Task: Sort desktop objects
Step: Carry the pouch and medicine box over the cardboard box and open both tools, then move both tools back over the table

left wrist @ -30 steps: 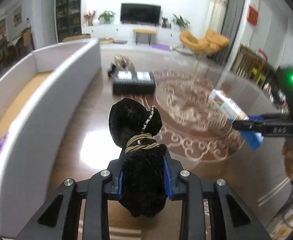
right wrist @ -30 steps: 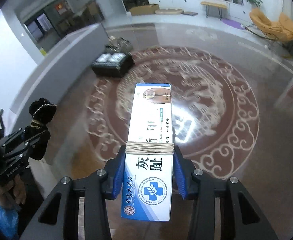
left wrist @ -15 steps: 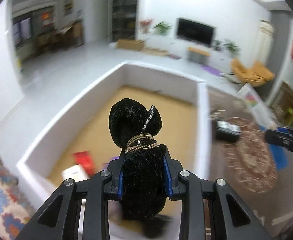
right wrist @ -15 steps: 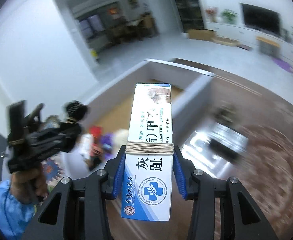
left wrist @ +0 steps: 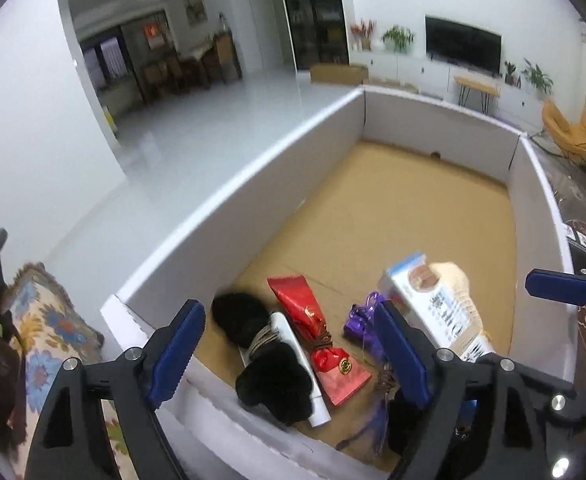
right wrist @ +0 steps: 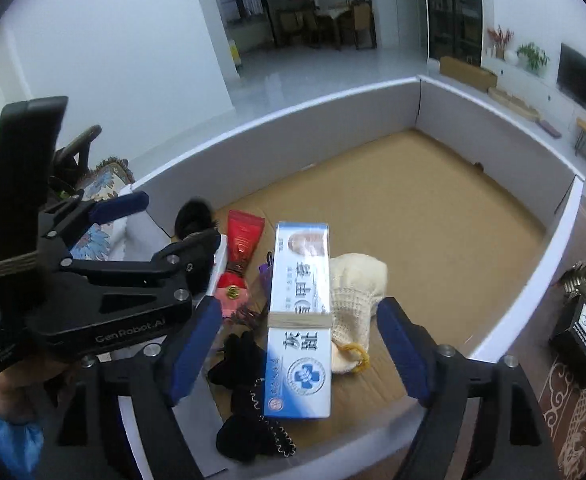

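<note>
In the white-walled box (left wrist: 277,168), both opening grippers are empty.

A home, its open living room: a flat television (left wrist: 461,43) hangs over a long white cabinet (left wrist: 433,70) with potted plants (left wrist: 399,36), orange lounge chairs (left wrist: 573,134) stand near it, and a dining table with chairs (right wrist: 335,20) shows through a doorway across the pale tiled floor (left wrist: 197,120).
</note>
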Action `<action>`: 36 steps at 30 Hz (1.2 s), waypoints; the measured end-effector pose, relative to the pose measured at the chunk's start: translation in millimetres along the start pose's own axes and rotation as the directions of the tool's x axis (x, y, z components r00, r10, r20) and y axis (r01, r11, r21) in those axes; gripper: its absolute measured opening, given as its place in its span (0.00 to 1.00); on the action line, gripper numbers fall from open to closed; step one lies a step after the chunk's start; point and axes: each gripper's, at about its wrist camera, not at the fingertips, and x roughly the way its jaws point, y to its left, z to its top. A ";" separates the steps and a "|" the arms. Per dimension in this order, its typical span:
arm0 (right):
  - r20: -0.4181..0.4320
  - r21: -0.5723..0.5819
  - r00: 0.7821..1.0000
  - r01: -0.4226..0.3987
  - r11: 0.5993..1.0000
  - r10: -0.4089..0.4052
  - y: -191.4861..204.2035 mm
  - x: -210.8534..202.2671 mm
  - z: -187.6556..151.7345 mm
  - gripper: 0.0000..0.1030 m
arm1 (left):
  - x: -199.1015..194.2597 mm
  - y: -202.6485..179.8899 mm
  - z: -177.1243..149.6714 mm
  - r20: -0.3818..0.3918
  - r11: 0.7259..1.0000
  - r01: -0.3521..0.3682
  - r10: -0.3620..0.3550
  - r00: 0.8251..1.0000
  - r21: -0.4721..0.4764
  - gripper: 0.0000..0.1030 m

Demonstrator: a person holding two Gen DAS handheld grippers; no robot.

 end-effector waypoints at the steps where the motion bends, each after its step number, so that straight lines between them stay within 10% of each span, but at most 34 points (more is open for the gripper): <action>1: 0.018 -0.008 1.000 0.008 1.000 -0.008 -1.1 -5.2 -3.4 0.79 | -5.7 -2.8 -1.6 0.018 1.000 -0.003 0.003 1.000 0.002 0.84; 10: 0.125 0.025 0.986 0.105 0.994 -0.107 -43.1 -60.7 -29.0 0.91 | -44.4 -20.4 0.9 0.098 1.000 0.018 -0.018 0.995 0.004 0.84; 25: -0.030 0.248 0.938 0.343 0.906 -0.346 -188.7 -107.9 -172.6 0.91 | -114.0 -113.1 -0.8 0.191 0.980 0.168 -0.186 0.964 0.105 0.95; 36: -0.107 0.390 0.868 0.486 0.782 -0.486 -270.8 -147.6 -262.7 0.92 | -82.6 -246.4 -54.7 -0.047 0.900 0.338 -0.339 0.940 0.274 0.95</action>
